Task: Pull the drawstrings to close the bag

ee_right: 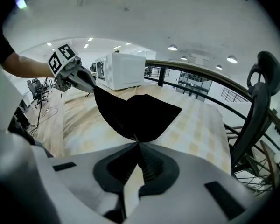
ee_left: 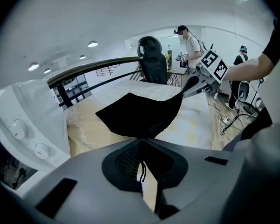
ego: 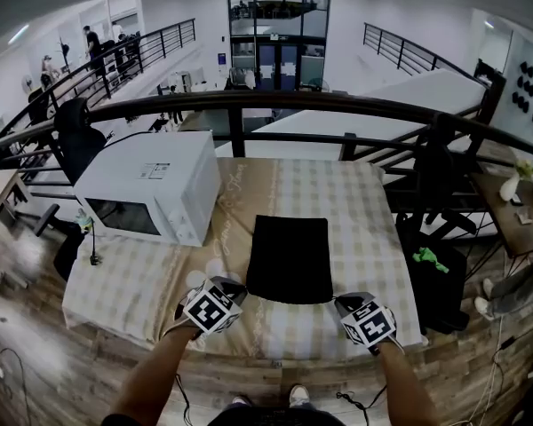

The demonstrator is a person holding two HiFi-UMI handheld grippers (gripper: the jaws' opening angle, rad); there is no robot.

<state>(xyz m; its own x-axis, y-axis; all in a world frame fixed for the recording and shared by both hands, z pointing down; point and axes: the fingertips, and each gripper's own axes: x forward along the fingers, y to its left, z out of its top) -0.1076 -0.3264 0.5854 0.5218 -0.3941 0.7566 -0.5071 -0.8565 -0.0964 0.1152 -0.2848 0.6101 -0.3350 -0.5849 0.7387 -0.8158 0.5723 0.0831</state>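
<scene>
Pinching the drawstrings [ee_left: 142, 171] tight in left gripper [ee_left: 141, 143] and right gripper [ee_right: 136, 143]; could slip off the thin cord, or merely drag the bag [ego: 290, 258] nearer uncinched.

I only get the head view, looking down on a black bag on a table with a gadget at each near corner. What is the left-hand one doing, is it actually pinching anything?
Observer: Yes. The left gripper view shows the left gripper shut at a corner of the bag, pinching a thin black cord whose loose end hangs between its jaws.
Operator: Funny, I can't see any cord from up here. And the right-hand one?
Observer: The right gripper view shows the right gripper shut too, its jaws closed on the bag's other near corner.
</scene>
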